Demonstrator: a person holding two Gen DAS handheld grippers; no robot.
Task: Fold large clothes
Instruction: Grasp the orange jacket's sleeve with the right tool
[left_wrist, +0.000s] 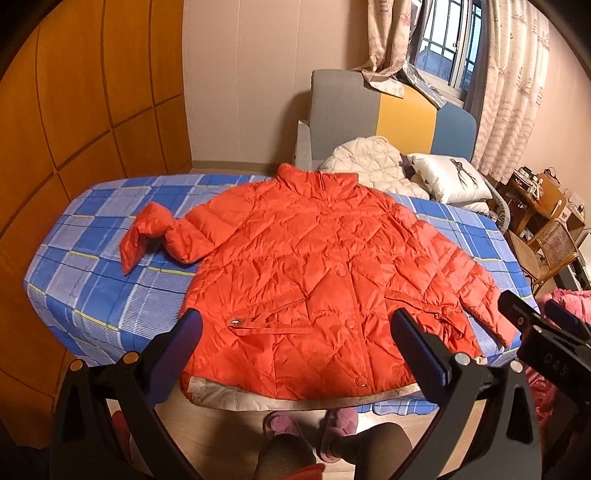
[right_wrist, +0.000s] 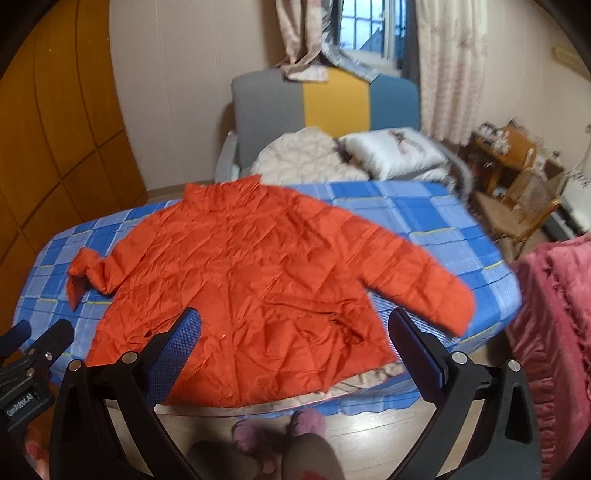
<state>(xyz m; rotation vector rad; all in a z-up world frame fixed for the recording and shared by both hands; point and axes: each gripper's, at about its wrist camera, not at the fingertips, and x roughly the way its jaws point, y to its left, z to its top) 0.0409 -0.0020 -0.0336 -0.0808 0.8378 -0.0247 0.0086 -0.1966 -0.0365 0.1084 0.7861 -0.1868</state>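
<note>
The left gripper (left_wrist: 295, 347) and right gripper (right_wrist: 295, 347) both hang released with jaws wide apart, above the near hem of the jacket (left_wrist: 325, 277), touching nothing. The orange jacket lies flat, front up, on the blue checked bed (left_wrist: 92, 288), collar toward 12 o'clock, its twisted sleeve (left_wrist: 155, 236) at 10 o'clock. Pink slippers (left_wrist: 284, 424) show at 6 o'clock on the floor.

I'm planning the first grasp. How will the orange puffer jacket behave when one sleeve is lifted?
The orange puffer jacket is probably floppy: its twisted sleeve lies limp on the bed. The quilted padding suggests it is light for its bulk. Its shiny shell may slip between the fingers, so pinch deep.
</note>
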